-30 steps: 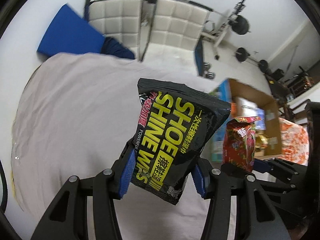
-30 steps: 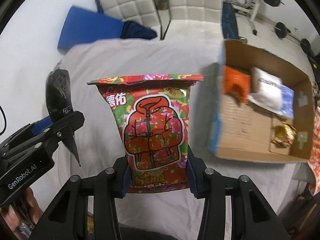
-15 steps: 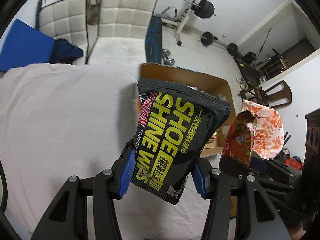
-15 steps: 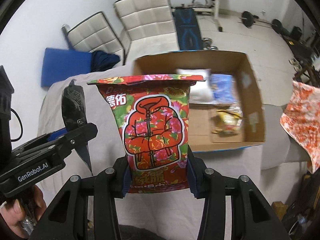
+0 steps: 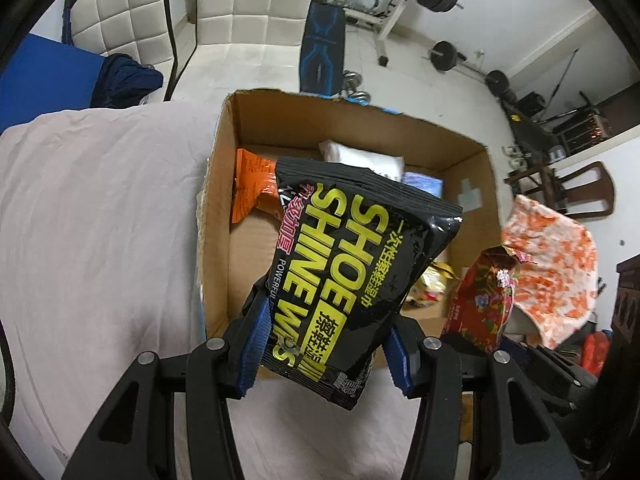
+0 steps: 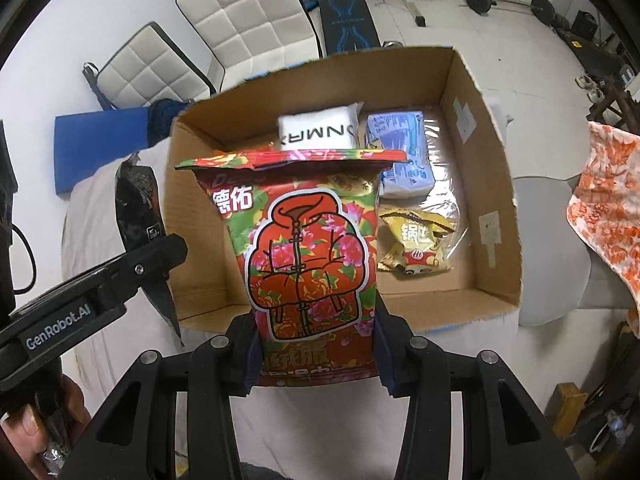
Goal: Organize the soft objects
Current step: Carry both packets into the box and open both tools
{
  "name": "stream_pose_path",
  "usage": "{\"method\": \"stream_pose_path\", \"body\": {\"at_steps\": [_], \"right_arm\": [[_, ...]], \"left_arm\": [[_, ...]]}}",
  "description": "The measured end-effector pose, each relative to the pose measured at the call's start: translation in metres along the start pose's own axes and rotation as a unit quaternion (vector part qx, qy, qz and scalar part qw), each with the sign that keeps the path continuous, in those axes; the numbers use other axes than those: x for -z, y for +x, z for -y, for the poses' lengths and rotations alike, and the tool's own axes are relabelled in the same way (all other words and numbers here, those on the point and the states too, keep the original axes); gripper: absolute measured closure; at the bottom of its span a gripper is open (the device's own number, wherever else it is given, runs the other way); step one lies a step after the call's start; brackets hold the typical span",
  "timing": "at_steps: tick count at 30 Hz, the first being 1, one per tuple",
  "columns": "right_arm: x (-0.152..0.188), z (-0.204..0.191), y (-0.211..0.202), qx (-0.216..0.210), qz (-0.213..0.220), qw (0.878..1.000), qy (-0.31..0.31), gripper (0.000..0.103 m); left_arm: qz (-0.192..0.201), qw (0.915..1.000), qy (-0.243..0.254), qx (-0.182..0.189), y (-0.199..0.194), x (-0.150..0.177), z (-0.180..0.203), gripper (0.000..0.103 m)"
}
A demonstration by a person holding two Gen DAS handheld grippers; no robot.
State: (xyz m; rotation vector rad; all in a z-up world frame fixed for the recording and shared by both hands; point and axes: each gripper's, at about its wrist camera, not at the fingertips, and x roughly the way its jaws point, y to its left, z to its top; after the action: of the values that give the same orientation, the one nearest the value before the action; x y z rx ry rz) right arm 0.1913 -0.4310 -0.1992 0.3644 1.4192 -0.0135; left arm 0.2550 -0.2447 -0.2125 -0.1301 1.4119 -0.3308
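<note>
While both packs hang over the box (image 6: 496, 184), I read what I can off each. L gripper (image 5: 324, 352) is clamped on the black pack (image 5: 356, 272), blue pads pinching its lower sides; pack tilts right. Print on it: "SHOE SHINE W..PS" in yellow w/ "POWERFUL" in small white, plus pink and yellow Chinese text I can't make out. In the R view the same pack (image 6: 138, 208) shows edge-on at left, and the L gripper body (image 6: 92, 292) reads "GenRobot.AI".

R gripper (image 6: 316, 356) is squeezed onto the red pack (image 6: 308, 256) near its bottom edge, pack upright. It carries white Chinese characters top left, a drawing of a floral padded jacket in the middle, more yellow characters at the bottom. In the L view the red pack (image 5: 484, 296) sits just right of the black one, apart from it.

Box (image 5: 224, 200) sits on a bed w/ pale sheet (image 5: 100, 220), open top. Inside: white pack (image 6: 318, 132) w/ upside-down lettering, "NMAR" legible, at the far wall; blue pack (image 6: 404, 156) beside it, text too small; gold snack bag (image 6: 416, 248) nearer me, Chinese print w/ a red round logo; orange bag (image 5: 252, 184) at the left wall, seen in L view only.

Beyond: white chairs (image 6: 248, 16), weight bench (image 6: 348, 12), floral cloth (image 6: 608, 208) at right.
</note>
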Motion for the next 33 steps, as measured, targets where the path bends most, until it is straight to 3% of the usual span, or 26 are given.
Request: {"method": "stream_pose_path", "body": {"at_steps": [9,33], "right_arm": [[-0.021,0.006,0.049,0.002,-0.032,0.999,-0.008,0.055],[-0.034,-0.005,0.121,0.03,-0.089,0.995,-0.036,0.053]], "left_arm": [[-0.023,0.9977,-0.007,-0.063,0.059,-0.009,-0.006,0.054],[-0.085,0.9916,-0.031,-0.092,0.108,-0.01,-0.019,0.052]]}}
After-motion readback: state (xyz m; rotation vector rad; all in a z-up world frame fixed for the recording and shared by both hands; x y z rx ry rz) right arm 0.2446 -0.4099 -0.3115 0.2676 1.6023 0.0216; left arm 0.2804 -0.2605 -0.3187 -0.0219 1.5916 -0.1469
